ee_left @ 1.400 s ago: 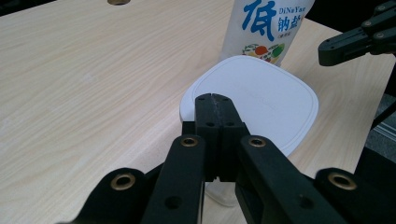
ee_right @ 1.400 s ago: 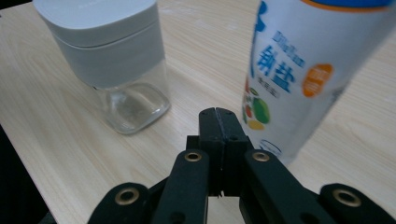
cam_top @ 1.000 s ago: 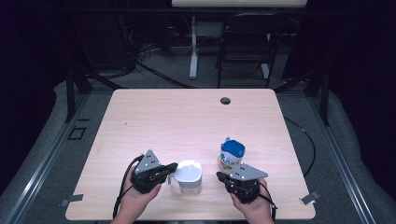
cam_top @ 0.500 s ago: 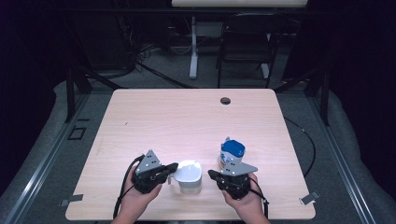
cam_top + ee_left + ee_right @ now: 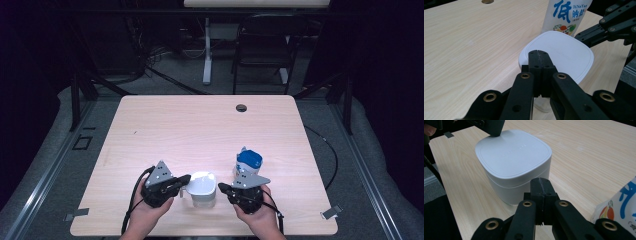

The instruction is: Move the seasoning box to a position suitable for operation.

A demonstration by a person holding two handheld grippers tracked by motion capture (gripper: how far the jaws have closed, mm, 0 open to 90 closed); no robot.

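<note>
A white square container [image 5: 202, 187] with a rounded lid [image 5: 564, 53] stands near the table's front edge, between both grippers. My left gripper [image 5: 186, 179] is shut with nothing in it, and its tips [image 5: 540, 52] rest at the lid's near rim. My right gripper [image 5: 221, 188] is also shut and holds nothing. Its tips [image 5: 541, 181] sit just short of the side wall of the container [image 5: 514, 157]. The left gripper's tip [image 5: 495, 130] touches the far corner of the lid in the right gripper view.
A white salt pouch with a blue cap [image 5: 248, 162] stands upright just behind my right gripper, close to the container; its printed side [image 5: 566, 15] shows blue characters. A cable hole [image 5: 241, 107] lies at the table's far edge. The wooden tabletop [image 5: 200, 135] stretches beyond.
My right gripper has slid left from beside the pouch toward the container's side. The left gripper and the container have stayed put.
</note>
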